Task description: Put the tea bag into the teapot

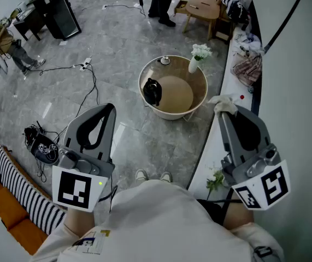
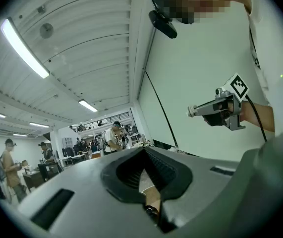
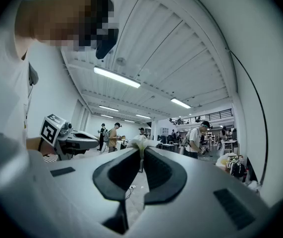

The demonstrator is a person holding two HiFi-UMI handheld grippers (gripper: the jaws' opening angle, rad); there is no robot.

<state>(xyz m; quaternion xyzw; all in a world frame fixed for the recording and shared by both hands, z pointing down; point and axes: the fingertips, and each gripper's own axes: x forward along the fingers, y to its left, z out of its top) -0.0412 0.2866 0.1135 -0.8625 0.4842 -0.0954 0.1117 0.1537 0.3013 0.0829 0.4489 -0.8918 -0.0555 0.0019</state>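
A black teapot [image 1: 152, 91] stands at the left side of a round table [image 1: 169, 115] on the floor, well ahead of and below both grippers. My right gripper [image 1: 221, 112] is held up at chest height, shut on a white tea bag [image 1: 223, 103] that bunches out past its tips. The right gripper view shows the tea bag [image 3: 139, 143] pinched at the tips of that gripper [image 3: 141, 150]. My left gripper [image 1: 110, 108] is raised at the left, its jaws together with nothing between them. Seen from the left gripper [image 2: 143, 151], the right gripper [image 2: 195, 111] points left at a white wall.
A white vase of flowers [image 1: 198, 56] and a small cup [image 1: 165, 60] stand at the table's far side. Cables [image 1: 84, 91] run across the floor. A white ledge [image 1: 237, 75] with cloths lines the right wall. A striped cushion [image 1: 19, 187] lies lower left. People stand farther back.
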